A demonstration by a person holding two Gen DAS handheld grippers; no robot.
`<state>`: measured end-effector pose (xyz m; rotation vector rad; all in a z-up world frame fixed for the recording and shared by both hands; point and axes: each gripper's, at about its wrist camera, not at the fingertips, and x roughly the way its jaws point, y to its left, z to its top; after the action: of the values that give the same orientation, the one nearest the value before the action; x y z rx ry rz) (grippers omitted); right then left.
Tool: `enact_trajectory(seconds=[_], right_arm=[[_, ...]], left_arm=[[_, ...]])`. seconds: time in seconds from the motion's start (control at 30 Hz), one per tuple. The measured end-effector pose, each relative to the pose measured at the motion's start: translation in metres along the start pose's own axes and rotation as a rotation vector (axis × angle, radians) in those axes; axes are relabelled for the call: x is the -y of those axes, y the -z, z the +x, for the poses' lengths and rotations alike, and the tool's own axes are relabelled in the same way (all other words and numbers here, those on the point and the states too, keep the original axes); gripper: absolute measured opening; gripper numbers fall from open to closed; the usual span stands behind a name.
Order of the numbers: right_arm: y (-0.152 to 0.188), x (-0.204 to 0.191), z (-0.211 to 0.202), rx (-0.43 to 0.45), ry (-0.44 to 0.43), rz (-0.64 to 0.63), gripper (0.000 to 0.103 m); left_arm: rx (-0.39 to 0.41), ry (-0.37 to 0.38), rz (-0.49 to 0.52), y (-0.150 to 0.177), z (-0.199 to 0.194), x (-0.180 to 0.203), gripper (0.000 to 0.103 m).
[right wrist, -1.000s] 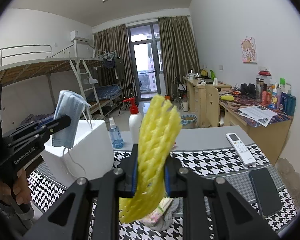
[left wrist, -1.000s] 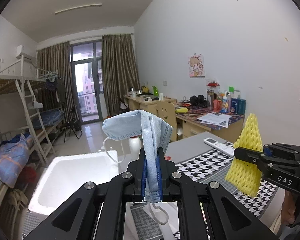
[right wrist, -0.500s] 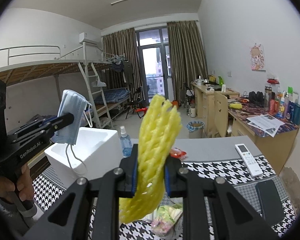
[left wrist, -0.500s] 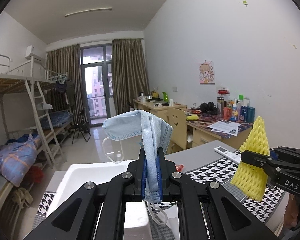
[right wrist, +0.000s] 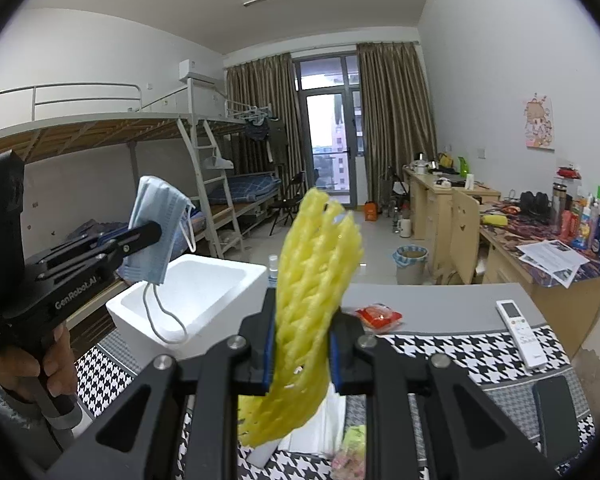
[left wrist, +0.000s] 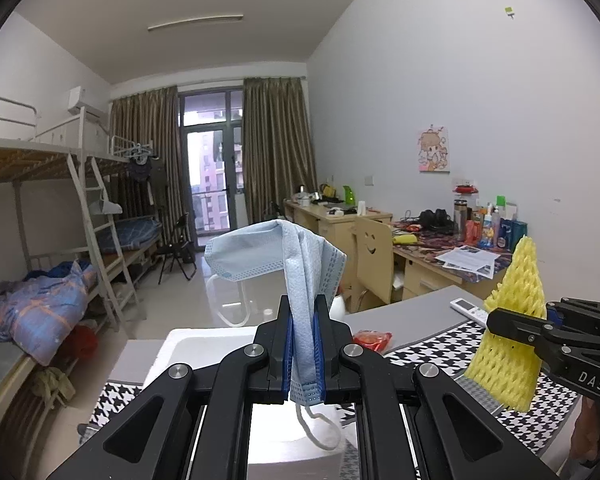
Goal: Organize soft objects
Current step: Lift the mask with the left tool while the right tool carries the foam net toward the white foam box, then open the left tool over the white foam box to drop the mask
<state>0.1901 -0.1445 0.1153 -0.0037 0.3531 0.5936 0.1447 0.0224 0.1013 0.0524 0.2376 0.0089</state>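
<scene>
My left gripper (left wrist: 303, 344) is shut on a light blue face mask (left wrist: 296, 264) that droops over its tips, an ear loop dangling below. It hangs above a white foam box (right wrist: 188, 292) at the table's left. In the right wrist view the same left gripper (right wrist: 148, 236) shows with the mask (right wrist: 156, 224) and a hand on its handle. My right gripper (right wrist: 302, 344) is shut on a yellow foam net sleeve (right wrist: 312, 280), held upright above the table. The left wrist view has the sleeve (left wrist: 514, 320) and right gripper (left wrist: 504, 324) at its right edge.
The table carries a black-and-white houndstooth cloth (right wrist: 440, 344). On it lie a red snack packet (right wrist: 378, 314), a white remote (right wrist: 520, 332) and a dark phone (right wrist: 556, 408). A spray bottle (right wrist: 273, 268) stands behind the box. Desks, a chair and a bunk bed stand beyond.
Both grippers have risen and shifted together with their loads. The foam box and table now sit lower in both views, and the red packet has come into sight.
</scene>
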Motion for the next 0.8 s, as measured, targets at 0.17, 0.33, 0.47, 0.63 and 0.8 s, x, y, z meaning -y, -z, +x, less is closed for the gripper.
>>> enact_trajectory(seconds=[0.17,0.33,0.47,0.63,0.8], right_arm=[[-0.003,-0.007,0.010,-0.007,-0.026,-0.012,0.025],[-0.003,-0.014,0.020,-0.022,-0.049,-0.021,0.025],[-0.003,-0.019,0.024,-0.027,-0.062,-0.028,0.025],[-0.004,-0.025,0.030,-0.039,-0.073,-0.035,0.025],[-0.002,-0.027,0.036,-0.056,-0.074,-0.040,0.025]], left_arm=[[-0.007,-0.033,-0.011,0.001,0.002,-0.012,0.010],[-0.020,-0.058,-0.019,0.002,0.006,-0.019,0.009],[-0.037,-0.065,-0.025,0.005,0.010,-0.023,0.009],[-0.056,-0.069,-0.031,0.008,0.014,-0.029,0.009],[-0.090,-0.064,-0.037,0.012,0.025,-0.036,0.010]])
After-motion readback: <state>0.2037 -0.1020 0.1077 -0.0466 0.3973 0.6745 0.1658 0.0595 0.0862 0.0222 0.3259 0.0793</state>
